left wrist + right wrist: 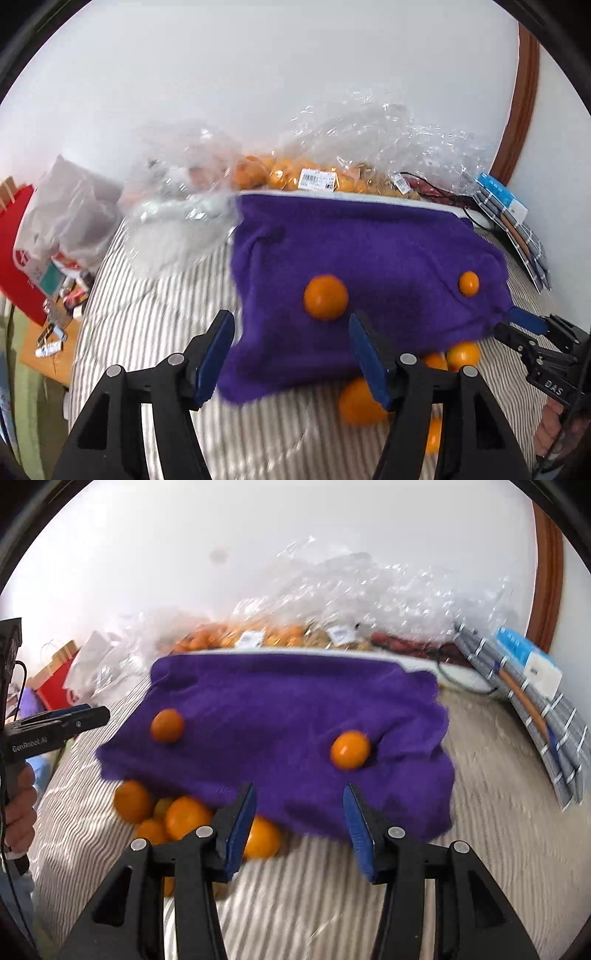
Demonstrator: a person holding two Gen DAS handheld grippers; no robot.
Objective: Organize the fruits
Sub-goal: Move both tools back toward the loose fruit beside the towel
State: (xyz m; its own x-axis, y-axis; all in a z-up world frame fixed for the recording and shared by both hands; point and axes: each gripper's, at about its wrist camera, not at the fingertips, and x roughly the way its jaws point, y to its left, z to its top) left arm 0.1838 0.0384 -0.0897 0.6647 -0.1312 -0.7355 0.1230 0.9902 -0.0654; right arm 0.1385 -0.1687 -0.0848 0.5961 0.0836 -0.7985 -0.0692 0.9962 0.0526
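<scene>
A purple fleece cloth covers a raised flat surface on the striped bed; it also shows in the right wrist view. Two oranges rest on it: a left one and a right one. Several more oranges lie on the bed under the cloth's front edge, also seen in the left wrist view. My left gripper is open and empty, just in front of the cloth. My right gripper is open and empty at the cloth's front edge.
Clear plastic bags of oranges lie behind the cloth by the white wall. A white plastic bag and red box sit left. A stack of grey packs leans at right. The striped bedding extends in front.
</scene>
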